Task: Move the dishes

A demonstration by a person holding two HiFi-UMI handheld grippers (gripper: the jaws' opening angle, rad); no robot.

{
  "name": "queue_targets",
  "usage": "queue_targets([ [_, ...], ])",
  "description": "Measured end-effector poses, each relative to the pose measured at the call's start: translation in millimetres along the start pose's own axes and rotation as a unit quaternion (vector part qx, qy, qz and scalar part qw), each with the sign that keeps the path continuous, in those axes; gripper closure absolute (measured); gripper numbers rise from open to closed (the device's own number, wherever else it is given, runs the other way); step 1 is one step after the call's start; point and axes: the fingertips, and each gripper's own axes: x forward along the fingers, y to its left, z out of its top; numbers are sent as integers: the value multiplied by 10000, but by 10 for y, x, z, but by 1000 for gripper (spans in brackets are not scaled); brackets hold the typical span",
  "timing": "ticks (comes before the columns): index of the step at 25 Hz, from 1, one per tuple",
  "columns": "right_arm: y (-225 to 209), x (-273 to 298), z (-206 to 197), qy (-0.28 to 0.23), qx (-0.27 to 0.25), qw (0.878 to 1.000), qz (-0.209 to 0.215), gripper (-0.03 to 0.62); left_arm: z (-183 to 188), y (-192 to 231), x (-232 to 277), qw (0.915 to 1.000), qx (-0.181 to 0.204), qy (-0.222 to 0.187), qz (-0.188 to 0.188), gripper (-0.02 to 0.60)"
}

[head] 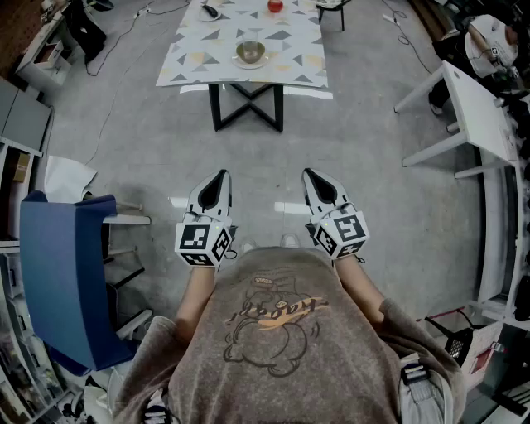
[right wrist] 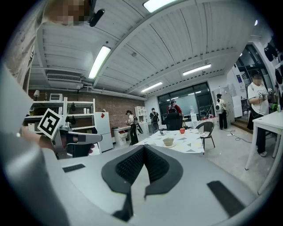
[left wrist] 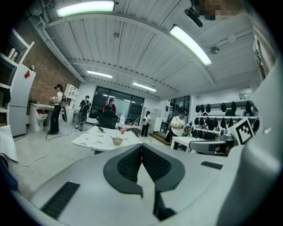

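Note:
A bowl [head: 250, 52] on a saucer stands on a table [head: 207, 51] with a triangle-patterned cloth, far ahead of me. A red cup [head: 275, 6] sits further back on it. The bowl [left wrist: 117, 141] is small and distant in the left gripper view, and the bowl [right wrist: 168, 141] and red cup [right wrist: 181, 130] are equally distant in the right gripper view. My left gripper [head: 219, 177] and right gripper [head: 311, 175] are held side by side close to my chest, above the floor. Both are shut with nothing between the jaws.
A blue chair [head: 66, 273] stands at my left. A white table [head: 476, 112] is at the right. Cables run over the grey floor near the patterned table. Several people [left wrist: 56, 108] stand at the far end of the room. A dark chair [right wrist: 207, 131] sits beside the table.

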Motion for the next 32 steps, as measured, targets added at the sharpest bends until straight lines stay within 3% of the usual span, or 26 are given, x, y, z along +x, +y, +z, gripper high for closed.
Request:
queue_targets([
  [10, 202, 142, -85, -213, 46, 9994, -276, 599, -53, 285, -36, 9998, 110, -10, -190, 563],
  [17, 77, 363, -111, -226, 145, 9987, -429, 599, -46, 521, 137, 9999, 60, -10, -156, 563],
  [32, -645, 1709, 134, -127, 154, 9997, -170, 599, 299, 1030, 1394, 9995, 230, -33, -199, 563],
])
